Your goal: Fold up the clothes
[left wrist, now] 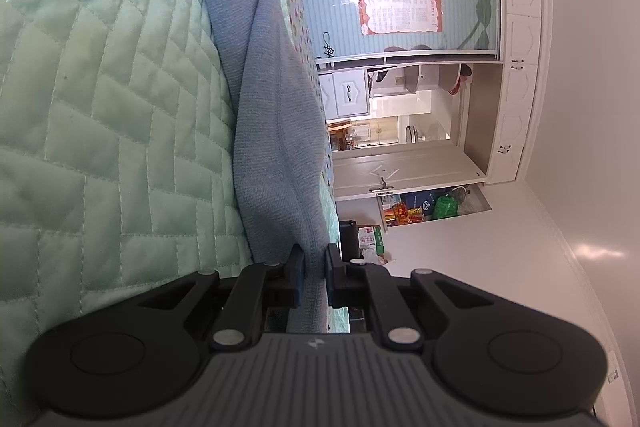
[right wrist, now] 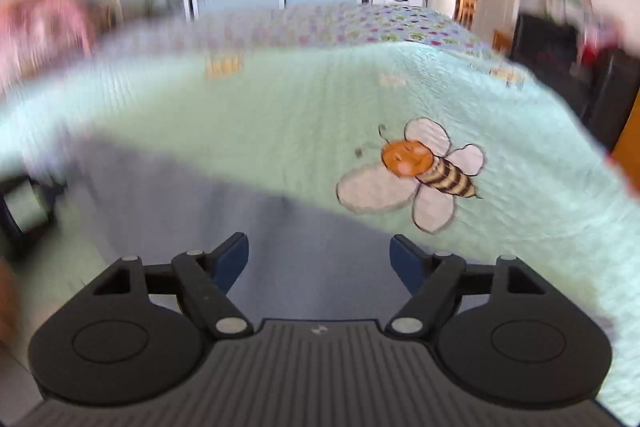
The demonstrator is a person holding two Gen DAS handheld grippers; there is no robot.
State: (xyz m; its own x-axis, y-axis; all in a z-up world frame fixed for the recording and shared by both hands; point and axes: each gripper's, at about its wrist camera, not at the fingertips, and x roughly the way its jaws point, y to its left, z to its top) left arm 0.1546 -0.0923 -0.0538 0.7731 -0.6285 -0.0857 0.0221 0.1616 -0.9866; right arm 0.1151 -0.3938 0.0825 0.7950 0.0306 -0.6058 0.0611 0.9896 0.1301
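Now my left gripper (left wrist: 314, 269) is closed on the blue garment (left wrist: 260, 75), whose long axis runs from the jaws toward the upper middle of the frame, over the green quilt (left wrist: 100, 87). My right gripper (right wrist: 318, 255) stands wide open and empty, the blue cloth just ahead at lower centre.

Blue knit garment (left wrist: 256, 75); mint-green quilted bedspread (left wrist: 100, 87) with orange, brown-striped bee (right wrist: 424, 171); far sheet (right wrist: 360, 27) blurry, maybe multicoloured hearts; black tongs (left wrist: 312, 275).
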